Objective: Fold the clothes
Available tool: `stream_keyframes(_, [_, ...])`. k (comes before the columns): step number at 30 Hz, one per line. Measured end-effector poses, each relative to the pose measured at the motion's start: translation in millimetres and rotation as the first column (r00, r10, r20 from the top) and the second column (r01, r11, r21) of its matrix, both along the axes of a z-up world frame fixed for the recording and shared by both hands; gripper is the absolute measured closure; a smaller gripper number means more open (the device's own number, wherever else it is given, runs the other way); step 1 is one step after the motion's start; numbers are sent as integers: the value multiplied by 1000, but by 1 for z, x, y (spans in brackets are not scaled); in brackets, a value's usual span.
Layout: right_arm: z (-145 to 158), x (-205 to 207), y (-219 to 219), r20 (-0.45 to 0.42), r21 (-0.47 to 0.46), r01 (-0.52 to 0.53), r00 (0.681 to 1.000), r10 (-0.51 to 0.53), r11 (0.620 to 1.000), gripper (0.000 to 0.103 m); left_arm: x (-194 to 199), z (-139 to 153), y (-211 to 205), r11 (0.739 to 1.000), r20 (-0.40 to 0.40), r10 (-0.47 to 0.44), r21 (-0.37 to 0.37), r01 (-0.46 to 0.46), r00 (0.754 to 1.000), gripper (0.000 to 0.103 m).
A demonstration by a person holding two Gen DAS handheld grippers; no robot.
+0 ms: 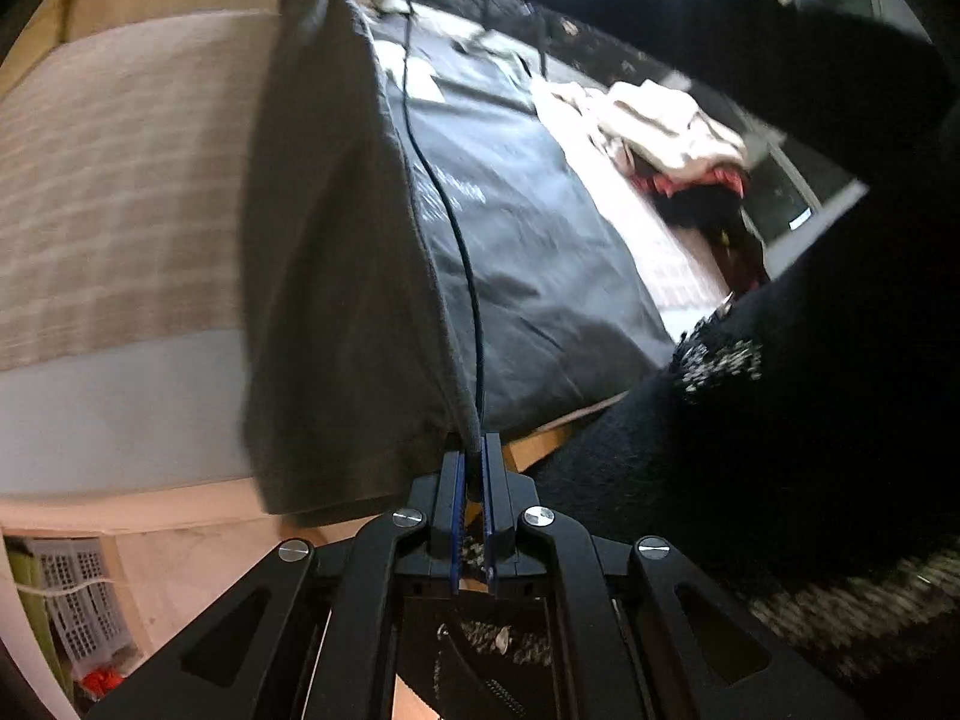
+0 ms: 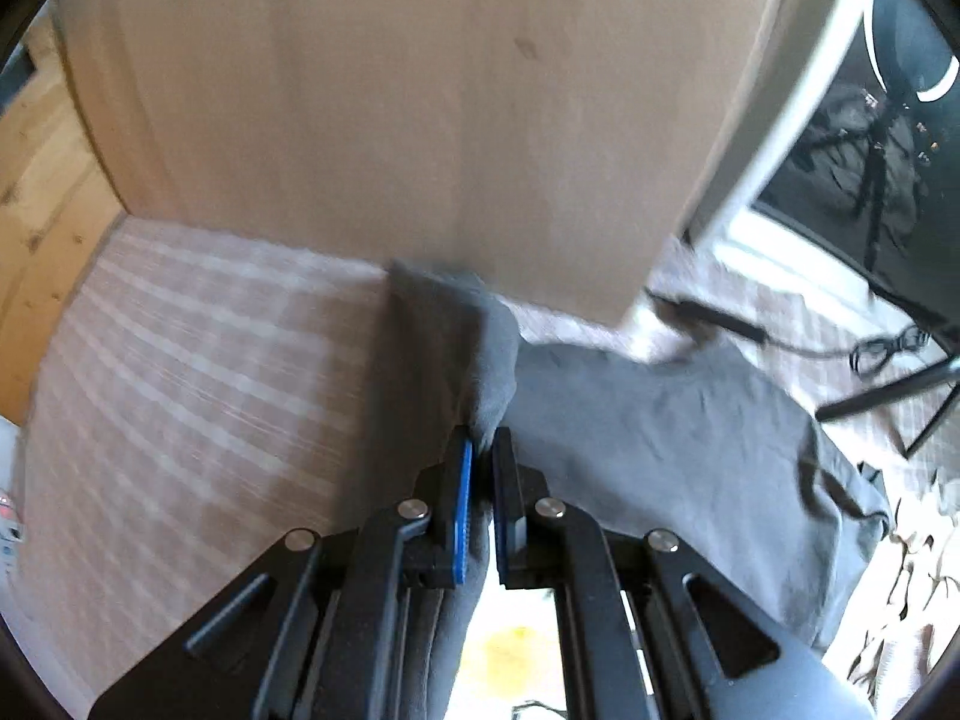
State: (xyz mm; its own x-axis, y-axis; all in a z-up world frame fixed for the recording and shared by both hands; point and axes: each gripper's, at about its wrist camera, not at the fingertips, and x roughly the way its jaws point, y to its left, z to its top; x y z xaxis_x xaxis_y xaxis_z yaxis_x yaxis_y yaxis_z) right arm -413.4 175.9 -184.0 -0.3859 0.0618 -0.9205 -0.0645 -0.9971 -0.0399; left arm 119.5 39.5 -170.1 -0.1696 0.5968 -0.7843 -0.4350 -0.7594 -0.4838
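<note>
Both hand-held grippers, left (image 1: 474, 462) and right (image 2: 483, 450), clamped on grey garment (image 1: 336, 276), stretched lengthwise above bed (image 1: 108, 180).

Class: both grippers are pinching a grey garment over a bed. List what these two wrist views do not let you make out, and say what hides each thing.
- Grey garment, left wrist view: what kind of garment; it hangs folded, its top cut off by the frame.
- Print on the dark fabric behind it: blurred, unreadable.
- Clothes pile: how many items; a dark sleeve and blur cover it.
- Right gripper, right wrist view: how much cloth it pinches; the fabric covers the pads.
</note>
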Motion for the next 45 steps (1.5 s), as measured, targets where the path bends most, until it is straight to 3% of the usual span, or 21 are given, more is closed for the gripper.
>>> stream_keyframes(4, [-25, 7, 17, 25, 33, 25, 999, -26, 999, 97, -2, -21, 19, 998, 32, -43, -47, 44, 999, 99])
stream_keyframes(8, [-32, 8, 23, 31, 44, 10, 999, -11, 999, 94, -1, -27, 21, 998, 51, -38, -49, 40, 998, 98])
stream_keyframes(12, [-7, 19, 17, -30, 118, -41, 999, 45, 992, 89, 10, -19, 14, 998, 71, -16, -60, 20, 997, 94])
stream_keyframes(14, [17, 32, 15, -87, 124, -62, 993, 73, 990, 89, 23, -6, 3, 997, 64, 6, -74, -1, 998, 85])
stream_keyframes(17, [55, 68, 14, -131, 0, -126, 984, 125, 992, 82, 34, 3, -26, 990, 48, 85, -120, -79, 995, 80])
stream_keyframes(20, [74, 124, 6, -131, -120, -239, 966, 223, 964, 81, 33, 0, -58, 970, 30, 182, -172, -174, 983, 79])
stream_keyframes(22, [85, 167, 3, -136, -190, -298, 951, 276, 935, 81, 24, -11, -65, 968, 24, 182, -179, -175, 983, 77])
stream_keyframes(24, [98, 212, 9, -129, -321, -327, 945, 301, 889, 80, 17, -23, -65, 971, 41, 164, -183, -154, 986, 77])
stream_keyframes(26, [103, 250, 9, -119, -404, -344, 939, 324, 848, 75, 15, -32, -60, 975, 52, 133, -188, -121, 990, 77])
stream_keyframes(27, [96, 270, 3, -93, -404, -358, 931, 352, 842, 69, 16, -34, -57, 976, 47, 112, -195, -101, 993, 76])
stream_keyframes(31, [45, 325, -26, 39, -396, -392, 896, 441, 830, 69, 12, -44, -47, 968, 13, 55, -245, -50, 998, 76])
stream_keyframes(36, [-15, 355, -60, 144, -427, -399, 856, 497, 811, 69, 9, -48, -49, 961, -12, 50, -270, -52, 999, 76])
stream_keyframes(40, [-30, 363, -73, 163, -448, -401, 842, 514, 799, 69, 7, -46, -48, 959, -23, 47, -280, -51, 999, 76])
stream_keyframes(45, [-27, 369, -85, 149, -405, -444, 830, 537, 799, 69, 0, -40, -38, 963, -62, 31, -266, -46, 998, 79])
